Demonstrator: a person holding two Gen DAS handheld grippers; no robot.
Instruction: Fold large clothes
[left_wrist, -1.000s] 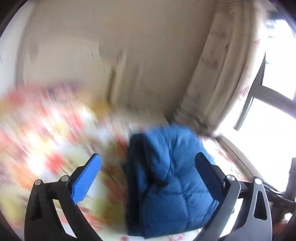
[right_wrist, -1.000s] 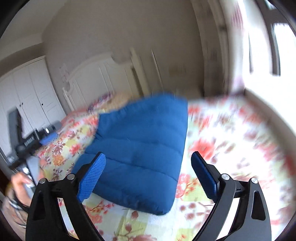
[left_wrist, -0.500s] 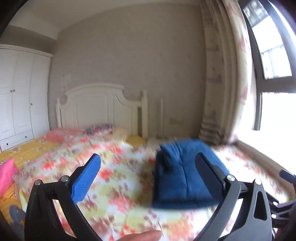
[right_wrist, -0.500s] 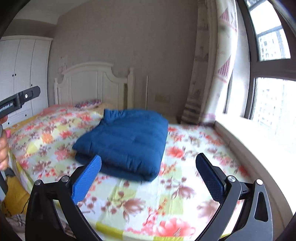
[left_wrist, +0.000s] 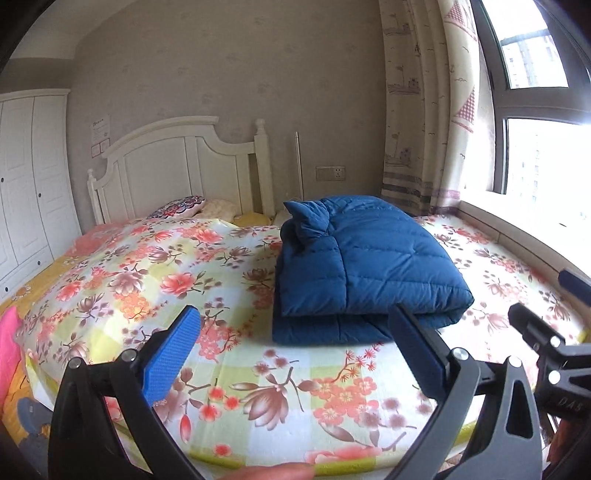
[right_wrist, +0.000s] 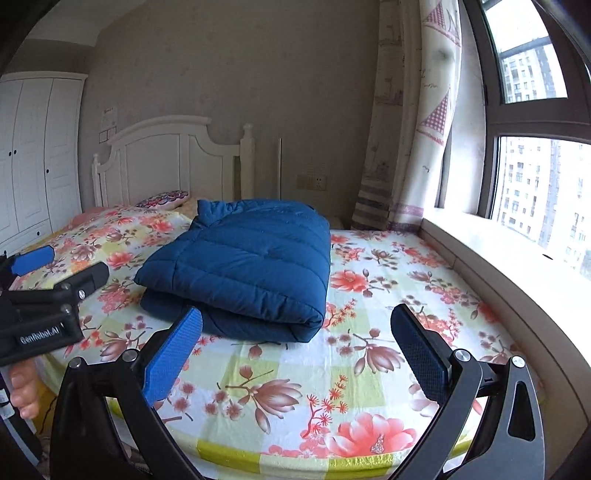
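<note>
A blue quilted jacket (left_wrist: 362, 266) lies folded into a thick rectangle on the floral bed sheet (left_wrist: 166, 280); it also shows in the right wrist view (right_wrist: 251, 266). My left gripper (left_wrist: 295, 354) is open and empty, held back over the bed's foot edge, short of the jacket. My right gripper (right_wrist: 299, 350) is open and empty, also short of the jacket's near fold. The left gripper's body (right_wrist: 44, 306) shows at the left of the right wrist view, and the right gripper's body (left_wrist: 554, 354) at the right of the left wrist view.
A white headboard (left_wrist: 177, 162) and pillows (left_wrist: 181, 206) stand at the bed's far end. A white wardrobe (left_wrist: 26, 177) is on the left. A window sill (right_wrist: 517, 258) and curtain (right_wrist: 413, 129) run along the right.
Both grippers pulled back from the jacket toward the foot of the bed and steadied. The jacket stays folded on the sheet. Both stayed open.
</note>
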